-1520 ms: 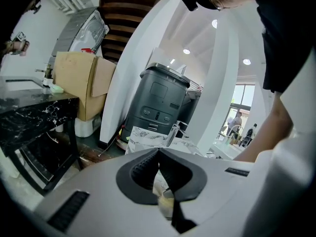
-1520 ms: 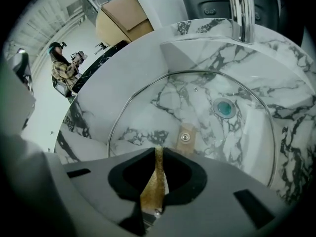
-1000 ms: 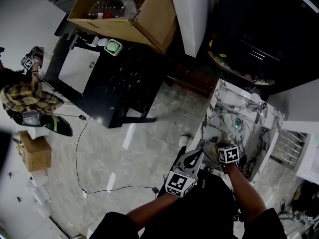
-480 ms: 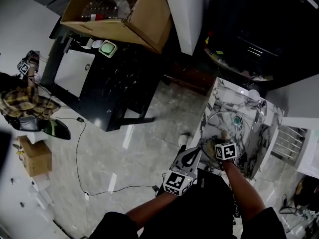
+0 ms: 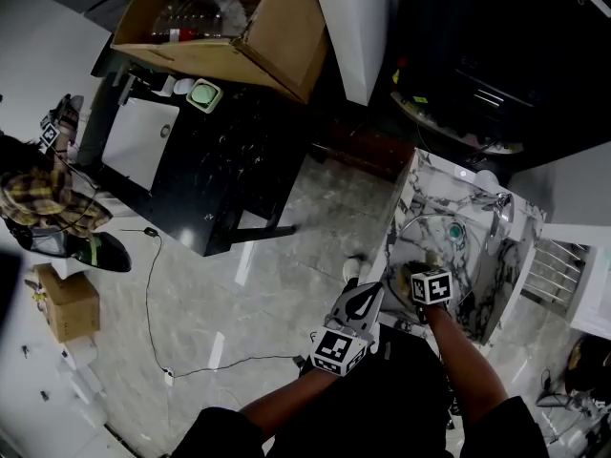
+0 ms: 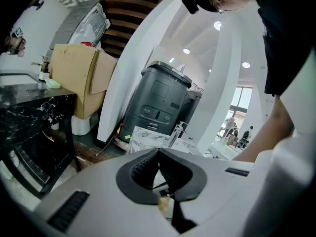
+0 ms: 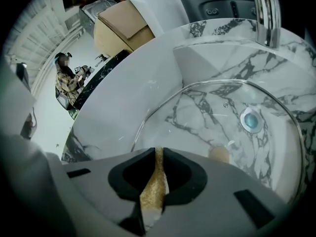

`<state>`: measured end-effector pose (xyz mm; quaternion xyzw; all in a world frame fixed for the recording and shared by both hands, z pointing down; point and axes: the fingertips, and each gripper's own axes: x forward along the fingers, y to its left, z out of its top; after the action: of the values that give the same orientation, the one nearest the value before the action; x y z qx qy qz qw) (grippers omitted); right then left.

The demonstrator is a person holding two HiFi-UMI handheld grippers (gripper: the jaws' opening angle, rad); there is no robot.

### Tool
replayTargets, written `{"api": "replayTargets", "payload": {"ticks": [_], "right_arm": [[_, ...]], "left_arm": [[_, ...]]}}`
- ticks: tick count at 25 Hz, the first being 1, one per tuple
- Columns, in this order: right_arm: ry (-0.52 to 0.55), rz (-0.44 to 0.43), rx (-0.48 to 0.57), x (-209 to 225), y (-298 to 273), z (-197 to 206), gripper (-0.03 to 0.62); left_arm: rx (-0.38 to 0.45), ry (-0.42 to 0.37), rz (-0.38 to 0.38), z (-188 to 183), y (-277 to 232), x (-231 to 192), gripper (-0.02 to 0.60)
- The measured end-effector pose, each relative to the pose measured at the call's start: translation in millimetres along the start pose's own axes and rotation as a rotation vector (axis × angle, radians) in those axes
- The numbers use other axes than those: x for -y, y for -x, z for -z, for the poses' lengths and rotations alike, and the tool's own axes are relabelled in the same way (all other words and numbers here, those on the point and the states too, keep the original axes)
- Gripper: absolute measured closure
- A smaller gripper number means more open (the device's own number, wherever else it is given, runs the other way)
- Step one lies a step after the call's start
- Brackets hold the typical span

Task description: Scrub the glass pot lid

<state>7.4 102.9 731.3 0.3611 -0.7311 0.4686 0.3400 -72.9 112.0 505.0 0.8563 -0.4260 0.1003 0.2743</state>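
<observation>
We are pinching the golden scrub pad (image 7: 152, 194) in the right gripper (image 7: 158, 151), above the glass pot lid (image 7: 207, 110) lying in the sink (image 7: 143, 78). Left gripper (image 6: 159, 151) is closed and empty. Scrubbing seemingly barely starting.

I held my left gripper (image 6: 159, 153) low in front of me, jaws pressed together at the tips, with nothing I could make out between them. My left forearm (image 5: 277, 408) reached forward behind it. My right gripper (image 7: 158, 154) sat near it to the right and a little further out, jaws clamped on a thin golden-brown scouring pad (image 7: 154, 186). My right forearm (image 5: 468, 356) ran straight behind it.
</observation>
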Motion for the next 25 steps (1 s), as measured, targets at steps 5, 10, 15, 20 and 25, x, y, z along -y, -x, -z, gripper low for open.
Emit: {"api": "replayTargets", "payload": {"ticks": [5, 10, 15, 20, 25], "right_arm": [[-0.038, 0.005, 0.032, 6, -4, -11, 0.533], [-0.043, 0.007, 0.044, 7, -8, -18, 0.533], [-0.024, 0.004, 0.059, 6, -9, -25, 0.533], [0.018, 0.000, 0.063, 2, -12, -37, 0.533], [0.052, 0.008, 0.070, 4, -15, -47, 0.533]], "left_arm": [[-0.002, -0.001, -0.003, 1, -1, -5, 0.566], [0.004, 0.000, -0.015, -3, -2, -13, 0.566], [0.017, 0.013, -0.043, -7, 0, -21, 0.566], [0.007, 0.021, -0.046, -4, 4, -23, 0.566], [0.006, 0.027, -0.047, -3, 2, -20, 0.566]]}}
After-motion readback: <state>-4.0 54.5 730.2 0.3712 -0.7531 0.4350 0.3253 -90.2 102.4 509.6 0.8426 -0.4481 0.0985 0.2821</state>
